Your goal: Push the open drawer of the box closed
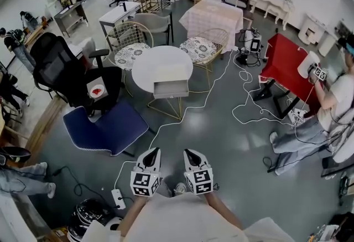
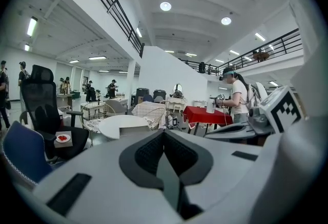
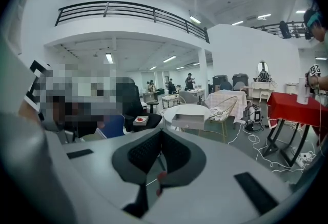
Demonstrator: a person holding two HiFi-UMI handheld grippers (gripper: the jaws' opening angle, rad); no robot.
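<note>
A grey box with its drawer (image 1: 170, 89) pulled open sits on the near edge of a round white table (image 1: 160, 63), far ahead of me. The right gripper view shows the drawer (image 3: 188, 121) jutting from the table (image 3: 190, 110). In the left gripper view the table (image 2: 120, 124) is just above the jaws. Both grippers hang low at the bottom of the head view, well short of the table. My left gripper (image 1: 152, 152) and right gripper (image 1: 191, 154) are side by side, jaws together, holding nothing.
A black office chair (image 1: 63, 75) with a small plate and a blue chair (image 1: 105, 127) stand left of the table. Wire chairs (image 1: 130, 41) ring its far side. White cables (image 1: 243, 108) cross the floor. A red table (image 1: 287, 58) and a person (image 1: 332, 102) are at right.
</note>
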